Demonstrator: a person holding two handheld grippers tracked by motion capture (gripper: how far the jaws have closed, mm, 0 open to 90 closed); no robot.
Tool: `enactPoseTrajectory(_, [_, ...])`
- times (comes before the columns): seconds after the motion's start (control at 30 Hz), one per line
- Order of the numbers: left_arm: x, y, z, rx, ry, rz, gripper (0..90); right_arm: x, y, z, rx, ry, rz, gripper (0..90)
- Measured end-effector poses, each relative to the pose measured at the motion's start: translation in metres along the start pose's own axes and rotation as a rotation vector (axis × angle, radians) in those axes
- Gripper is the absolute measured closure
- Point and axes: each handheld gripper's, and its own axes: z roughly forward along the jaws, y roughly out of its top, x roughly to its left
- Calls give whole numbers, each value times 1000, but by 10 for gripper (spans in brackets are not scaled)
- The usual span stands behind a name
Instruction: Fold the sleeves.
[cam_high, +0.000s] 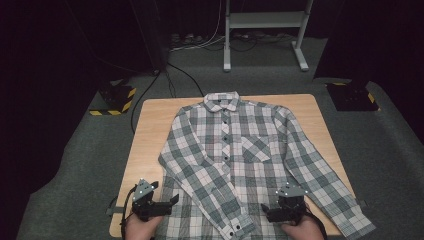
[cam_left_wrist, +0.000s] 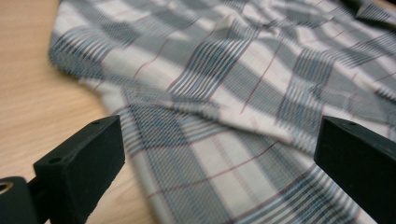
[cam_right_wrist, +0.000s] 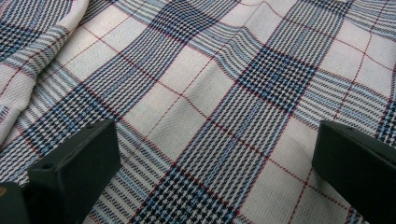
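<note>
A grey, white and red plaid shirt (cam_high: 235, 150) lies flat and buttoned on the wooden table (cam_high: 150, 130), collar at the far side and sleeves angled down along the body. My left gripper (cam_high: 172, 204) hovers at the shirt's near left hem, jaws open and pointing right. In the left gripper view the shirt's edge (cam_left_wrist: 233, 70) lies between the wide-apart jaws of the left gripper (cam_left_wrist: 219, 158), with bare table (cam_left_wrist: 28, 84) to the left. My right gripper (cam_high: 272, 212) is over the near right of the shirt. It stands open (cam_right_wrist: 217, 163) just above the fabric (cam_right_wrist: 210, 84).
Grey carpet surrounds the table. Two black bases with yellow-black stripes sit on the floor at the far left (cam_high: 117, 97) and far right (cam_high: 352, 95). A white desk frame (cam_high: 265, 20) and cables (cam_high: 165, 80) are behind the table.
</note>
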Motion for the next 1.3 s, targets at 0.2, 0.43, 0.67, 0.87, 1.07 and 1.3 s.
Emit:
enactPoseTrajectory(0.2, [17, -12, -2, 70, 97, -9, 21, 0, 0, 0, 1, 1, 1, 6])
enactPoseTrajectory(0.43, [20, -22, 3, 180, 201, 31, 14, 0, 0, 0, 1, 2, 2, 5])
enactPoseTrajectory(0.67, [18, -22, 5, 181, 207, 23, 2, 0, 0, 0, -2, 4, 2, 12])
enactPoseTrajectory(0.87, [17, -21, 5, 181, 205, 21, 2, 0, -1, -3, -34, -3, 3, 18])
enactPoseTrajectory(1.07, [18, -21, 6, 181, 205, 24, 2, -1, -5, -13, -152, 28, -2, 13])
enactPoseTrajectory(1.3, [18, -21, 6, 181, 205, 24, 2, -2, -6, -25, -210, 28, -7, 3])
